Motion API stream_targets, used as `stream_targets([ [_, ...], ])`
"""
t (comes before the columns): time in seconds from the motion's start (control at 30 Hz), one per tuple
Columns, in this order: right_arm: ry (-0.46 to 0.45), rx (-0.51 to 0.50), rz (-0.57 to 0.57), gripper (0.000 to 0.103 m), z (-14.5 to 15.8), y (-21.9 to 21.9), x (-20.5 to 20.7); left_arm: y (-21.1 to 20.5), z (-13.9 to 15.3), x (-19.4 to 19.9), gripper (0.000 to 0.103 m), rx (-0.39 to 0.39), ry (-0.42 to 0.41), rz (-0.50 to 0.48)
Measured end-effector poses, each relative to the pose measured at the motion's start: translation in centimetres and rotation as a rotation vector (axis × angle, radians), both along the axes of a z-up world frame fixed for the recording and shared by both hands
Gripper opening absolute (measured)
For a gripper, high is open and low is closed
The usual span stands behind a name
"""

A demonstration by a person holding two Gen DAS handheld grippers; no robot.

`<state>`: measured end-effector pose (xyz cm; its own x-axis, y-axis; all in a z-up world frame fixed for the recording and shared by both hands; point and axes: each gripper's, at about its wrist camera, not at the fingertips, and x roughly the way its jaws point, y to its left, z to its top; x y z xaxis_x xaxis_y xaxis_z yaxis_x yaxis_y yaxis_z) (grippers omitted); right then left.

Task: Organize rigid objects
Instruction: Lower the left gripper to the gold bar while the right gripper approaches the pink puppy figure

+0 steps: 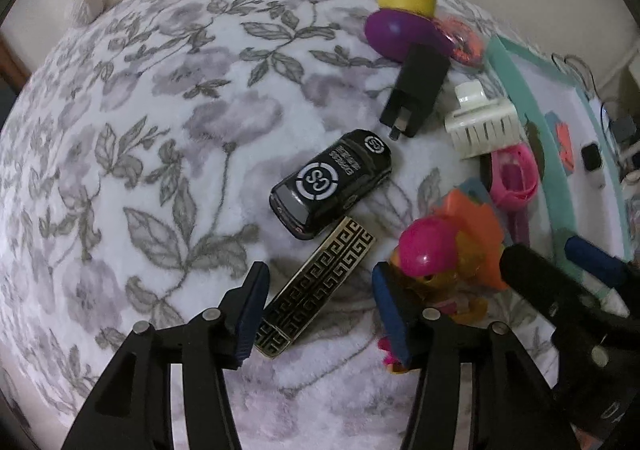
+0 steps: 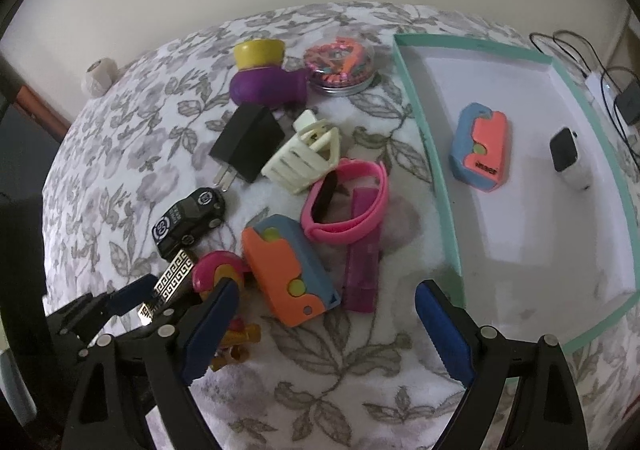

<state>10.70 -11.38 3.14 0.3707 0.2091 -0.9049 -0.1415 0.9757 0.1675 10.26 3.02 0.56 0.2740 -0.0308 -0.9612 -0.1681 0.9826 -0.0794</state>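
Grippers: your left gripper (image 1: 318,300) stands open astride the black-gold bar (image 1: 316,292), pads off it | your right gripper (image 2: 324,326) gapes empty beside the tray (image 2: 426,153) | bar on the bed's floral blanket (image 1: 140,129).

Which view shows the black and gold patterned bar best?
The left wrist view: the bar lies nearly whole between the left gripper's open jaws. In the right wrist view, that gripper's fingers hide much of the bar.
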Motion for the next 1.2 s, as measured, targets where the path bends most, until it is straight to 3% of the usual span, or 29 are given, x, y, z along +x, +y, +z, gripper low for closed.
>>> stream_targets([
  [0.13, -0.011, 0.026, 0.006, 0.092, 0.4, 0.1, 0.0, 1.3, 0.1, -0.1, 0.047, -0.034, 0.004, 0.042],
  [0.3, -0.002, 0.026, 0.016, 0.092, 0.1, 0.3, 0.1, 3.2, 0.1, -0.6, 0.046, -0.112, -0.002, 0.123],
  [0.5, 0.009, 0.041, 0.058, 0.09, 0.0, 1.3, -0.1, 5.1, 0.0, -1.1, 0.046, -0.152, -0.004, 0.196],
  [0.63, 0.024, 0.05, 0.092, 0.084, -0.1, 2.2, -0.4, 6.6, 0.0, -2.1, 0.046, -0.208, -0.011, 0.237],
  [0.87, 0.062, 0.088, 0.145, 0.059, -0.4, 3.6, -0.7, 8.0, 0.0, -2.9, 0.046, -0.232, -0.01, 0.26],
  [1.2, 0.082, 0.042, 0.212, 0.052, -1.5, 5.7, -1.7, 7.5, 0.2, -2.7, 0.046, -0.22, -0.006, 0.259],
])
